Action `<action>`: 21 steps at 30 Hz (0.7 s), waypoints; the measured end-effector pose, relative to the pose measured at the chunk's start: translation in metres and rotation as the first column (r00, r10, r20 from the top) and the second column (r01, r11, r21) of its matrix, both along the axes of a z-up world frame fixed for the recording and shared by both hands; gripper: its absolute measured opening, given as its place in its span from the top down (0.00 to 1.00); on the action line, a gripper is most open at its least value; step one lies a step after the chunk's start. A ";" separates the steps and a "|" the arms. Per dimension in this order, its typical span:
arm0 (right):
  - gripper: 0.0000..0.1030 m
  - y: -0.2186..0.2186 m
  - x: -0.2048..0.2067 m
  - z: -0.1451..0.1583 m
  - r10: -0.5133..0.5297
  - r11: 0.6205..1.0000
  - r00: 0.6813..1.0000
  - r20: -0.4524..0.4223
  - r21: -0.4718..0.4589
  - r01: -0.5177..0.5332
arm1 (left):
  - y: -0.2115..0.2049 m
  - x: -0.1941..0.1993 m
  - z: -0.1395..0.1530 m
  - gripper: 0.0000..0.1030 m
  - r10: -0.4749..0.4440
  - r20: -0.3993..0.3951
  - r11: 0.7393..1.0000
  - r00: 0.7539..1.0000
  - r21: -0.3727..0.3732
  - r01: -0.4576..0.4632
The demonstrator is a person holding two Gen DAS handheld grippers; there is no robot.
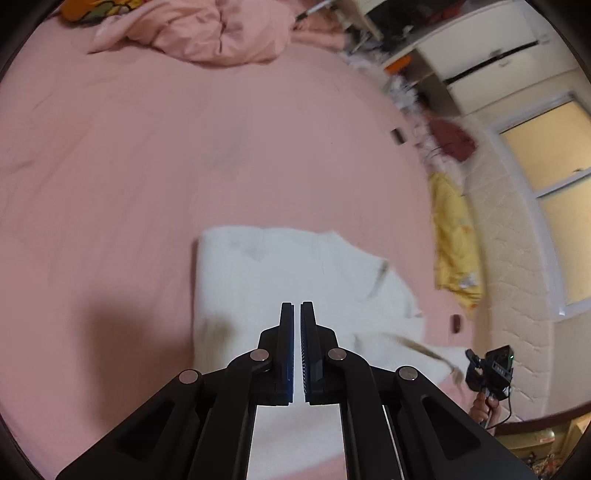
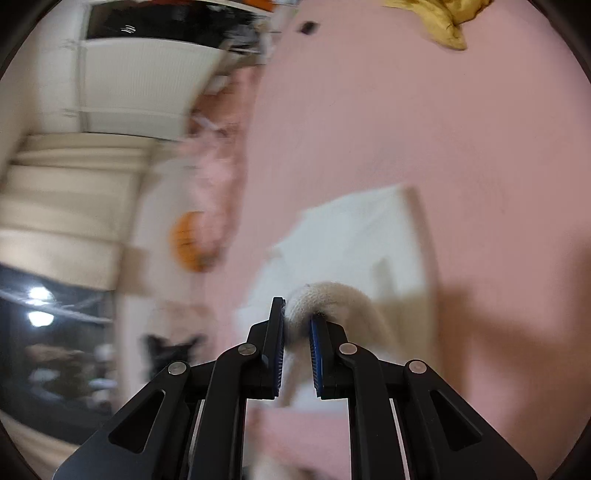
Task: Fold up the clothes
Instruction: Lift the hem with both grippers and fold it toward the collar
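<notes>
Pink bed sheet (image 1: 147, 155) carries a partly folded white garment (image 1: 280, 269) near its front edge, the left gripper (image 1: 297, 306) poised above it with fingers together and empty, the right gripper (image 2: 297, 314) clamped on a bunched cream edge of that garment.

Garment (image 1: 295, 266) on bed (image 1: 147, 166), crumpled blanket (image 1: 207, 33) far behind.
</notes>
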State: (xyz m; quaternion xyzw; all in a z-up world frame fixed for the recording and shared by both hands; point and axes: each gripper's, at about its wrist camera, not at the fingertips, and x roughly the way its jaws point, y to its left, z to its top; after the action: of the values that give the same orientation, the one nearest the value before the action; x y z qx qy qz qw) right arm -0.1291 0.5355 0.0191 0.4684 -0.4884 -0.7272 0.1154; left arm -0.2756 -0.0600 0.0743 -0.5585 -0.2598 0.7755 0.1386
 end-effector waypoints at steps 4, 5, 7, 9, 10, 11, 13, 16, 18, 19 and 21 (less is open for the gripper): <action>0.87 0.006 -0.009 -0.058 -0.063 0.993 0.990 0.126 -0.086 0.074 | -0.001 0.007 -0.040 0.63 -0.033 0.084 0.996 0.996 0.082 0.026; 0.87 0.007 -0.006 -0.065 -0.063 0.992 0.990 0.125 -0.102 0.076 | -0.003 0.016 -0.051 0.48 -0.049 0.096 0.996 0.994 0.078 0.041; 0.87 0.007 0.001 -0.070 -0.061 0.991 0.992 0.114 -0.112 0.074 | -0.010 0.036 -0.068 0.48 -0.055 0.096 0.998 0.994 -0.010 0.057; 0.87 0.007 0.008 -0.067 -0.051 0.991 0.995 0.091 -0.122 0.062 | -0.016 0.050 -0.077 0.48 -0.070 0.060 0.993 0.996 -0.093 0.075; 0.87 0.007 0.010 -0.065 -0.044 0.991 0.996 0.081 -0.121 0.053 | -0.016 0.055 -0.079 0.48 -0.087 0.031 0.990 0.996 -0.109 0.089; 0.87 0.006 0.013 -0.062 -0.036 0.992 0.997 0.074 -0.118 0.045 | -0.014 0.059 -0.081 0.48 -0.112 -0.005 0.987 0.994 -0.119 0.111; 0.87 0.005 0.018 -0.059 -0.028 0.992 0.997 0.067 -0.121 0.036 | -0.004 0.062 -0.080 0.48 -0.160 -0.058 0.974 0.985 -0.172 0.148; 0.87 0.001 0.020 -0.056 -0.019 0.992 0.998 0.058 -0.120 0.026 | 0.015 0.060 -0.082 0.48 -0.223 -0.080 0.954 0.971 -0.225 0.201; 0.87 -0.001 0.022 -0.054 -0.015 0.993 0.999 0.052 -0.114 0.021 | 0.019 0.059 -0.085 0.71 -0.226 -0.075 0.944 0.971 -0.264 0.199; 0.87 -0.002 0.024 -0.053 -0.017 0.993 0.999 0.049 -0.120 0.023 | 0.020 0.060 -0.086 0.81 -0.227 -0.076 0.942 0.971 -0.272 0.199; 0.87 -0.003 0.027 -0.051 -0.022 0.990 0.999 0.041 -0.136 0.028 | 0.020 0.065 -0.080 0.86 -0.226 -0.093 0.950 0.970 -0.243 0.198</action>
State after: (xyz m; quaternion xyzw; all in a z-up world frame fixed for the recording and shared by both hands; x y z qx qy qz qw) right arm -0.1020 0.5326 -0.0322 0.4675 -0.5451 -0.6840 0.1285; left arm -0.2108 -0.0401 -0.0062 -0.5481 -0.0969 0.8132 0.1701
